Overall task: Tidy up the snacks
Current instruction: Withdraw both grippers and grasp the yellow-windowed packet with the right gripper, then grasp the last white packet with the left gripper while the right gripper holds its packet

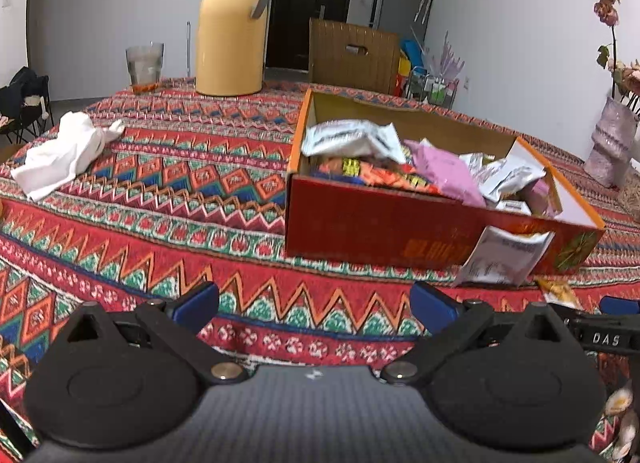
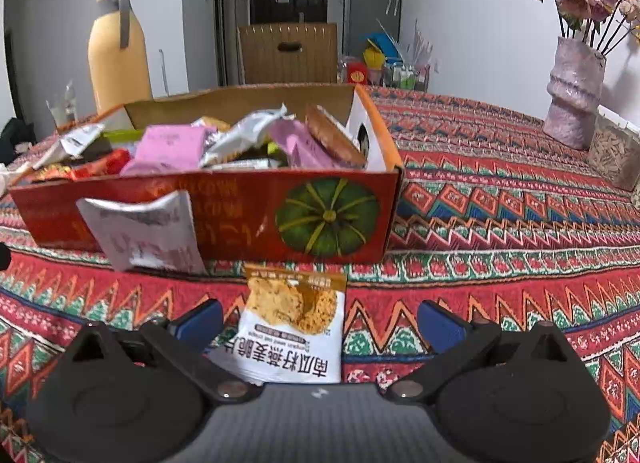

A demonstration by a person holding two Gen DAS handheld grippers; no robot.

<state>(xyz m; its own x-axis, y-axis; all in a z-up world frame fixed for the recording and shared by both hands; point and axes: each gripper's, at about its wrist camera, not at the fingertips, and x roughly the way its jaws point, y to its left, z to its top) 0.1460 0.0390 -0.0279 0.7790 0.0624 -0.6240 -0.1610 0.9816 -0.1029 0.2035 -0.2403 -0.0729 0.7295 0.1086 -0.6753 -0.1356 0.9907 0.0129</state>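
A red cardboard box (image 1: 360,223) (image 2: 240,215) on the patterned tablecloth holds several snack packets, pink, silver and orange. A white packet (image 1: 504,259) (image 2: 148,235) leans against the box's front wall. A white and orange oat-crisp packet (image 2: 296,323) lies flat on the cloth in front of the box, between my right gripper's (image 2: 320,323) open fingers. Its corner shows in the left wrist view (image 1: 558,292). My left gripper (image 1: 314,307) is open and empty over the cloth, left of the box's front.
A yellow thermos (image 1: 234,23) (image 2: 118,51) and a glass (image 1: 144,67) stand at the table's far side. A crumpled white cloth (image 1: 64,153) lies at the left. A pink vase with flowers (image 2: 574,91) (image 1: 610,143) stands at the right, with a patterned container (image 2: 614,153) beside it.
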